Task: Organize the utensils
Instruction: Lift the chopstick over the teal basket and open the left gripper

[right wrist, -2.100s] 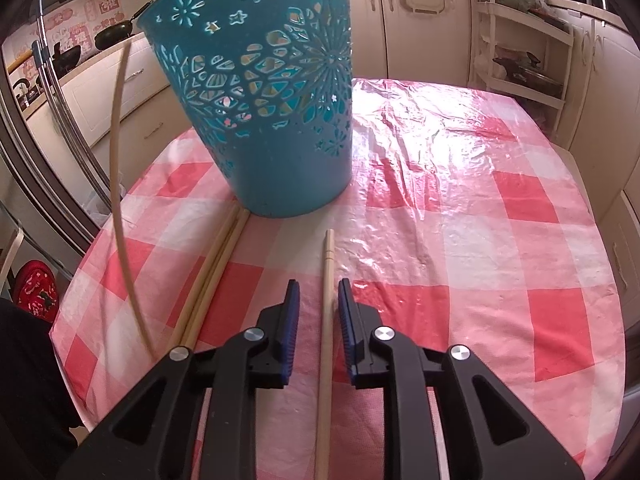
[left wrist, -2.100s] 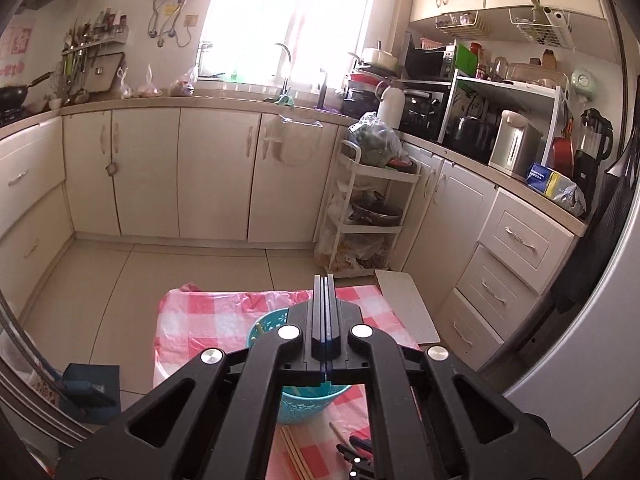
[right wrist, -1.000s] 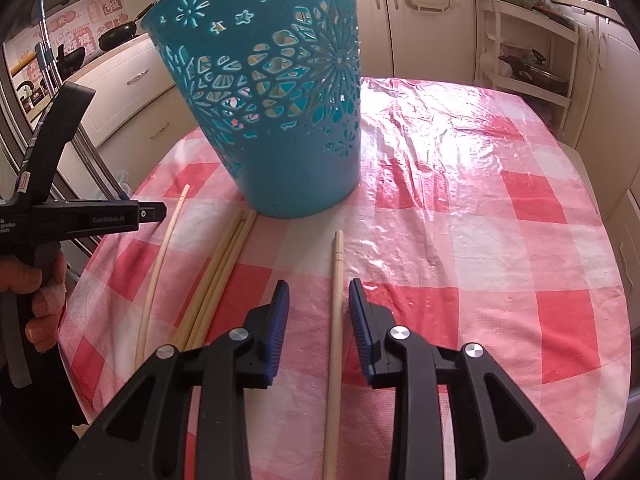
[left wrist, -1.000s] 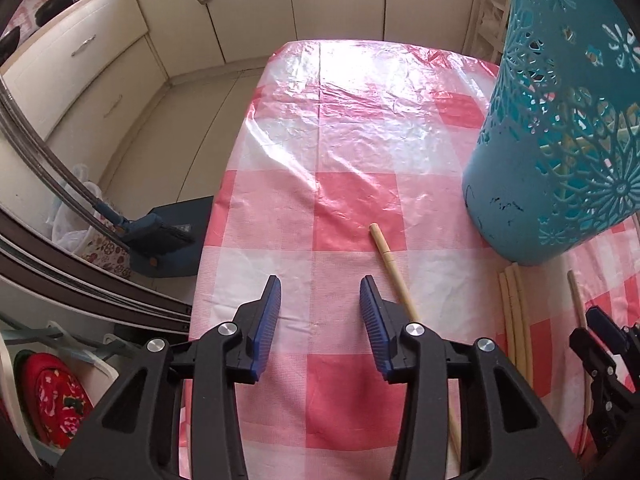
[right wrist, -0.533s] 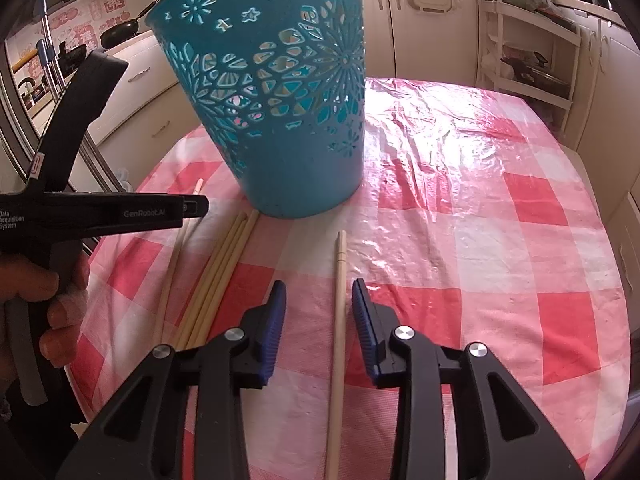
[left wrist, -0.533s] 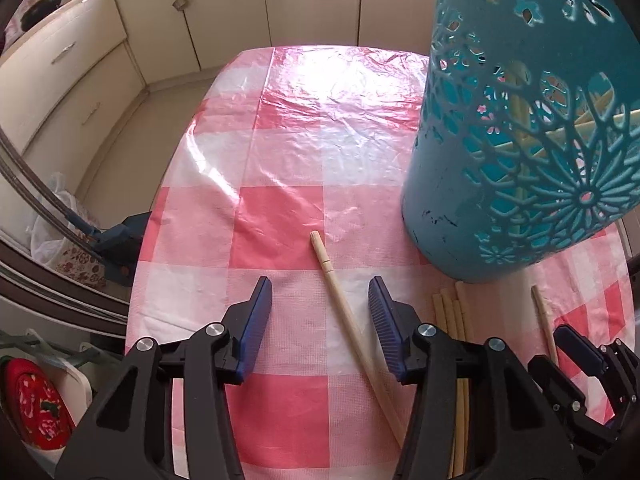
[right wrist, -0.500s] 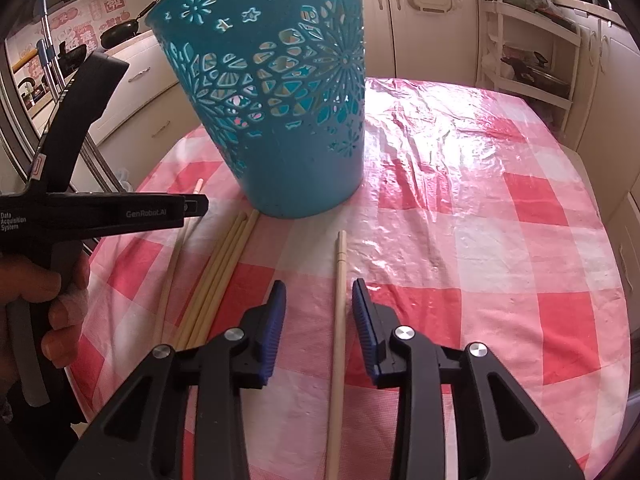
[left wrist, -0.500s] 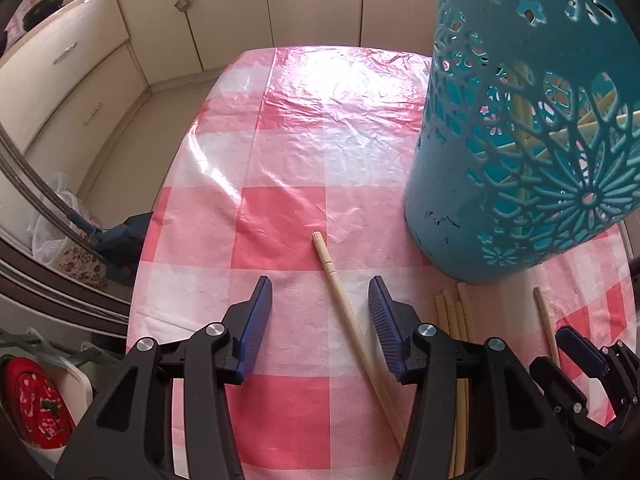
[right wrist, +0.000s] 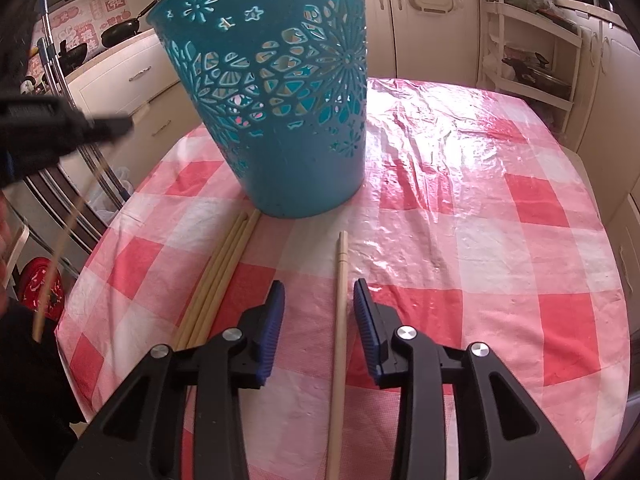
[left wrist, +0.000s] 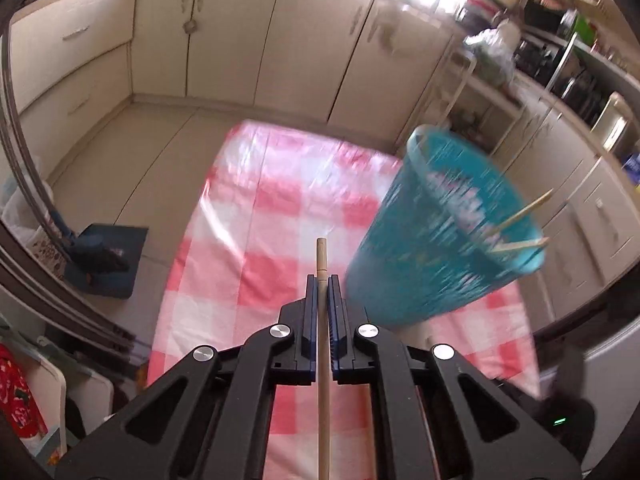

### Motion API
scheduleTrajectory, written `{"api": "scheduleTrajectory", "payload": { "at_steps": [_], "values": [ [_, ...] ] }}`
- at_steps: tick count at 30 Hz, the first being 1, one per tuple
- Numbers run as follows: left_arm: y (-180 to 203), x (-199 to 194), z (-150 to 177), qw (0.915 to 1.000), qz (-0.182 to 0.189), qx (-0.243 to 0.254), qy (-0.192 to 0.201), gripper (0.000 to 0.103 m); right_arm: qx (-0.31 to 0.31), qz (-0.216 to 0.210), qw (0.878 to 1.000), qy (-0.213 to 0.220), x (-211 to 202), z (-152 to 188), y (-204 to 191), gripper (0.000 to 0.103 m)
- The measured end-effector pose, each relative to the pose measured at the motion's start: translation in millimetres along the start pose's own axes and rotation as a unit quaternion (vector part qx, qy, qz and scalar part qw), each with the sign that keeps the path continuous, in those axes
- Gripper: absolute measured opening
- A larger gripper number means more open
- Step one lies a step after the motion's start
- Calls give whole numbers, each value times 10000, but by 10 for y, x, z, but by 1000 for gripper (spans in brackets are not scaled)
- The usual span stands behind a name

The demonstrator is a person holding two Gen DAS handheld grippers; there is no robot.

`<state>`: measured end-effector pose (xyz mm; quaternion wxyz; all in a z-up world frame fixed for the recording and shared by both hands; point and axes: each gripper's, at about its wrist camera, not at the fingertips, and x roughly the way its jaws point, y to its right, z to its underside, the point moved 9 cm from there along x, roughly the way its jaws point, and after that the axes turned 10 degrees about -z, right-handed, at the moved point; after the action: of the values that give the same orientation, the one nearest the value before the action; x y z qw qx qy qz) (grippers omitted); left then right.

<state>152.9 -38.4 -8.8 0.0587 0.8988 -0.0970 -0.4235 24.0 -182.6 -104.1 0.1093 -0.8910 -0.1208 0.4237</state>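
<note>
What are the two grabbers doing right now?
Left gripper: shut on a chopstick.
Right gripper: open, another chopstick lying between its fingers.

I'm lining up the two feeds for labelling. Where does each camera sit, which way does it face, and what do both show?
Left wrist: rides the left gripper, raised above the checked table, looking down; its fingers clamp a chopstick.
Right wrist: rides the right gripper, low over the table, facing the teal basket; open fingers straddle a lying chopstick; the left gripper blurs at the left edge.
Shared: basket, tablecloth, cabinets.
</note>
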Motion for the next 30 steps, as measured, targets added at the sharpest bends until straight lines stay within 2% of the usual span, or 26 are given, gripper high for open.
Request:
{"api": "scheduleTrajectory", "payload": {
  "at_steps": [3, 5, 7, 11, 13, 19, 24, 26, 28, 30],
  "values": [
    [286, -618, -549, 9929, 560, -77, 1044, 5, -7, 7, 10000, 1, 0, 4, -4, 36],
    [537, -933, -882, 9816, 833, -52, 1718, 5, 2, -5, 10000, 4, -4, 4, -5, 36],
    [768, -1093, -1117, 9701, 798, 74, 2293, 5, 9, -18, 10000, 6, -9, 3, 1, 36],
    [1061, -969, -1366, 9579, 554, 128, 2814, 5, 28, -44, 10000, 4, -13, -2, 4, 36],
    [1146, -794, -1393, 9570, 359, 176, 2872, 5, 31, -44, 10000, 2, -13, -2, 4, 36],
    [1200, -211, -1216, 9667, -25, 349, 2535, 5, 48, -83, 10000, -8, -7, -4, 7, 37],
    [1106, -61, -957, 9726, -172, 690, 2211, 7, 96, -140, 9999, -11, -7, -12, 26, 37],
    [1027, -95, -874, 9730, -290, 821, 2137, 19, 165, -217, 9996, -13, -11, -16, 39, 37],
    [858, -244, -815, 9706, -494, 838, 2202, 52, 376, -395, 9985, -7, -30, -23, 83, 37],
    [639, -463, -783, 9662, -650, 734, 2384, 67, 730, -611, 9954, 45, -65, -22, 166, 37]
  ]
}}
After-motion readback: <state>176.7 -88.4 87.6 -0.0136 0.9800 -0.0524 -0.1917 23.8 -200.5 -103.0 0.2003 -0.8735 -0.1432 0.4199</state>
